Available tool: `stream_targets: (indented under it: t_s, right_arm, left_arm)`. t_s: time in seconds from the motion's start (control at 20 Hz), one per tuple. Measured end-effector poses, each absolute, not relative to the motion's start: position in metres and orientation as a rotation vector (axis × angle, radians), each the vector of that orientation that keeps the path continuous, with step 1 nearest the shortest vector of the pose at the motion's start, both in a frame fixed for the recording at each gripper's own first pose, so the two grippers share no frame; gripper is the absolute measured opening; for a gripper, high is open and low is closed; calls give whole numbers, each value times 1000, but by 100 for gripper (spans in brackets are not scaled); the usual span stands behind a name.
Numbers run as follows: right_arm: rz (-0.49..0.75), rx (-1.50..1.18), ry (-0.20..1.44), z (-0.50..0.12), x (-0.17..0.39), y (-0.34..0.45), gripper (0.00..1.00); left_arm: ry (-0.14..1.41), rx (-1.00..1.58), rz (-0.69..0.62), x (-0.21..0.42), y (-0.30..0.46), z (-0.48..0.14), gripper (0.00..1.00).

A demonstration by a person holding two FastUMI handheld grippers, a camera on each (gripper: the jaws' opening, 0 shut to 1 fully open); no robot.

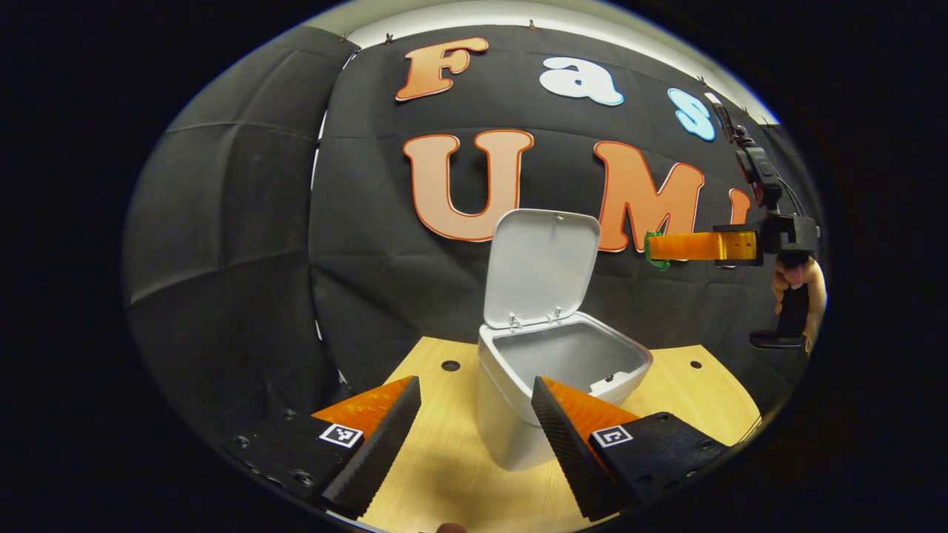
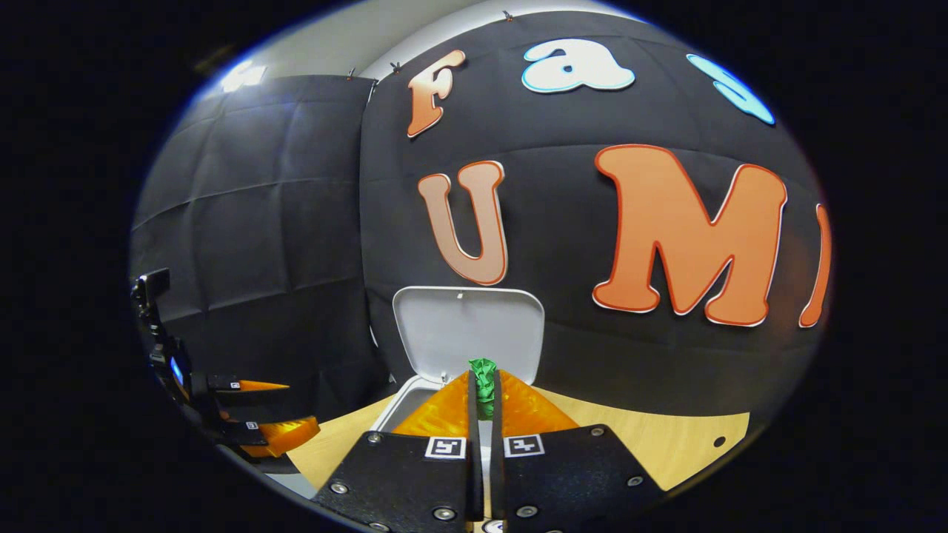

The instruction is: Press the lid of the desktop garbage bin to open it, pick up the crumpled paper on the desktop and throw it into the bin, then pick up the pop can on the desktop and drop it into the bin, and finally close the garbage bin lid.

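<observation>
Bin (image 1: 548,385) open; right gripper (image 2: 484,392) pinches green scrap (image 2: 484,381).

left gripper (image 1: 474,422) fingers spread wide, nothing between them; right gripper (image 2: 483,392) fingers nearly together, pinching something green at the tips.

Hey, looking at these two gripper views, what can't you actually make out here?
- Bottom of the bin, left gripper view: its front wall hides it.
- Most of the green crumpled paper, right gripper view: the right gripper is clamped on it.
- Near tabletop, right gripper view: gripper body covers it.
</observation>
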State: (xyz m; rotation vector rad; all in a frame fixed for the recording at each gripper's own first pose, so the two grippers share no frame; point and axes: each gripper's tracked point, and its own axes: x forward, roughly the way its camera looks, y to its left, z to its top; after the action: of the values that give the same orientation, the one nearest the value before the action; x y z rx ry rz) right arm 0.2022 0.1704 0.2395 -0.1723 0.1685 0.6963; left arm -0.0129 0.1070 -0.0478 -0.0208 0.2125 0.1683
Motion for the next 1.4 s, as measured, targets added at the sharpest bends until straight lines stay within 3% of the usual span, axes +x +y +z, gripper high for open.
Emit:
stream_targets:
  t_s: [0.4, 0.5, 0.75, 1.4]
  right_arm:
    - [718, -172, 205, 214, 216, 216, 10]
    - [711, -163, 200, 216, 214, 214, 17]
    - [688, -159, 170, 222, 216, 222, 96]
    - [598, -186, 100, 246, 203, 164, 96]
  left_arm:
    - [214, 0, 243, -38, 154, -47, 96]
    - [213, -10, 258, -40, 160, -49, 96]
    - [206, -31, 252, -45, 164, -49, 96]
    - [195, -15, 169, -31, 119, -46, 96]
